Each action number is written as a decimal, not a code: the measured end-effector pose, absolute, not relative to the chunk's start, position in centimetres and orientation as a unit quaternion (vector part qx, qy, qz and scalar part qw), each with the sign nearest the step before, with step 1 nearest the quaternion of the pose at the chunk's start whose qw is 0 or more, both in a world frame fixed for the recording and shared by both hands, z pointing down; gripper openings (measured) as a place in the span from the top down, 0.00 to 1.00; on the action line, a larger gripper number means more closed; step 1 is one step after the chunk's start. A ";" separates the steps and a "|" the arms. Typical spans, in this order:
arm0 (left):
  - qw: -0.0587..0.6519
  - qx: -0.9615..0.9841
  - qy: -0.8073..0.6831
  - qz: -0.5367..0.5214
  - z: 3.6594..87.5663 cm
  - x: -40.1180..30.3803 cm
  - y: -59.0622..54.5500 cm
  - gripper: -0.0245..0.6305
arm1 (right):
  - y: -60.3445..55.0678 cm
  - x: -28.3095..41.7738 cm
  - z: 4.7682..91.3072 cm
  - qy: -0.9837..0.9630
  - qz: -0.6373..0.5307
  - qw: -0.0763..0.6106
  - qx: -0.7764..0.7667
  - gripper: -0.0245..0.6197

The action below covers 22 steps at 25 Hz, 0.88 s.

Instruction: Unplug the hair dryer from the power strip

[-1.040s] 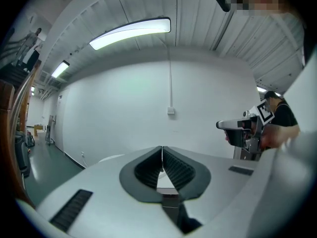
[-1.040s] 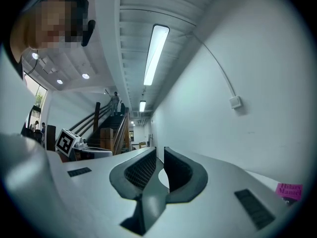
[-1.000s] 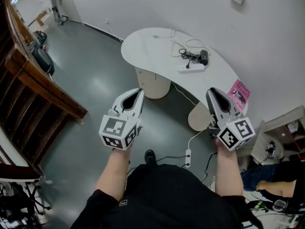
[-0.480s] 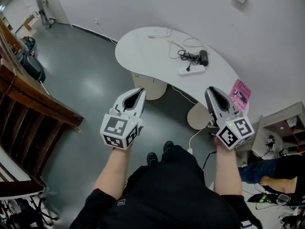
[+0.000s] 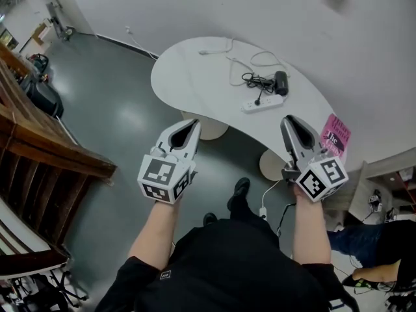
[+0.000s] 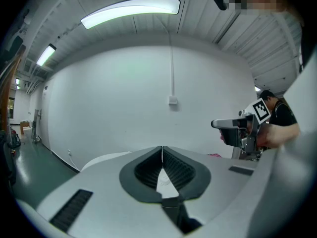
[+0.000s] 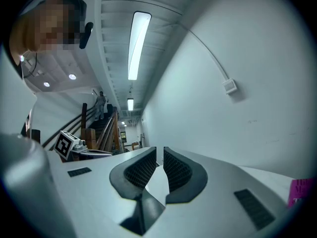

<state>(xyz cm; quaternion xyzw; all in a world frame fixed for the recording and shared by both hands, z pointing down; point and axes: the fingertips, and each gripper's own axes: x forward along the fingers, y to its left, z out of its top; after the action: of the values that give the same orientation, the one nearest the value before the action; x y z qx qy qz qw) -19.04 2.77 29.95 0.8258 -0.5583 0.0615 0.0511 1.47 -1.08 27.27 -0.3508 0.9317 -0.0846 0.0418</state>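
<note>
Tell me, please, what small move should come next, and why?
Probably step closer to the table: the hair dryer and the power strip lie well ahead on it, while the left tongs and the right tongs hang empty, far from both.

Person's stepped fwd: black shoe (image 5: 240, 188) now leads. White rounded table (image 5: 188, 70) w/ white power strip (image 5: 263, 103) & black hair dryer (image 5: 281, 82) sits closer to left gripper (image 5: 192, 124) & right gripper (image 5: 290, 120) tips.
</note>
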 end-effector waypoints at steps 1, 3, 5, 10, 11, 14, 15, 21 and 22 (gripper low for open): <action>0.053 0.825 -0.560 0.063 30.2 -18.9 1.6 0.94 | -2.2 1.7 27.6 0.932 -0.087 0.041 -0.350 0.90; 0.054 0.823 -0.562 0.065 30.5 -18.5 -0.8 0.94 | -4.6 2.1 28.1 0.932 -0.090 0.041 -0.348 0.90; 0.054 0.821 -0.564 0.068 30.6 -18.1 -3.2 0.94 | -7.2 2.6 28.3 0.932 -0.093 0.042 -0.347 0.90; 0.050 0.816 -0.572 0.072 30.2 -17.1 -8.7 0.94 | -13.2 3.5 28.1 0.936 -0.094 0.046 -0.336 0.90; 0.050 0.814 -0.575 0.072 30.0 -17.0 -9.7 0.94 | -14.2 3.6 28.1 0.937 -0.095 0.046 -0.334 0.90; 0.052 0.810 -0.579 0.077 29.8 -16.4 -12.4 0.94 | -17.2 4.2 28.0 0.938 -0.099 0.046 -0.329 0.90; 0.053 0.809 -0.580 0.079 29.8 -16.1 -13.3 0.94 | -18.1 4.4 28.0 0.938 -0.101 0.047 -0.328 0.90; 0.056 0.810 -0.577 0.089 29.9 -13.8 -17.6 0.94 | -22.1 6.0 28.7 0.941 -0.110 0.048 -0.318 0.90; 0.056 0.811 -0.576 0.092 30.0 -13.5 -18.1 0.94 | -22.6 6.2 28.9 0.940 -0.113 0.049 -0.319 0.90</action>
<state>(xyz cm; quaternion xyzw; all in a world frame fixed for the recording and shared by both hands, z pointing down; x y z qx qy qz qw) -13.51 -18.12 30.03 0.8105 -0.5757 0.0920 0.0559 6.21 -22.63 28.86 -0.3185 0.9399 -0.1130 0.0487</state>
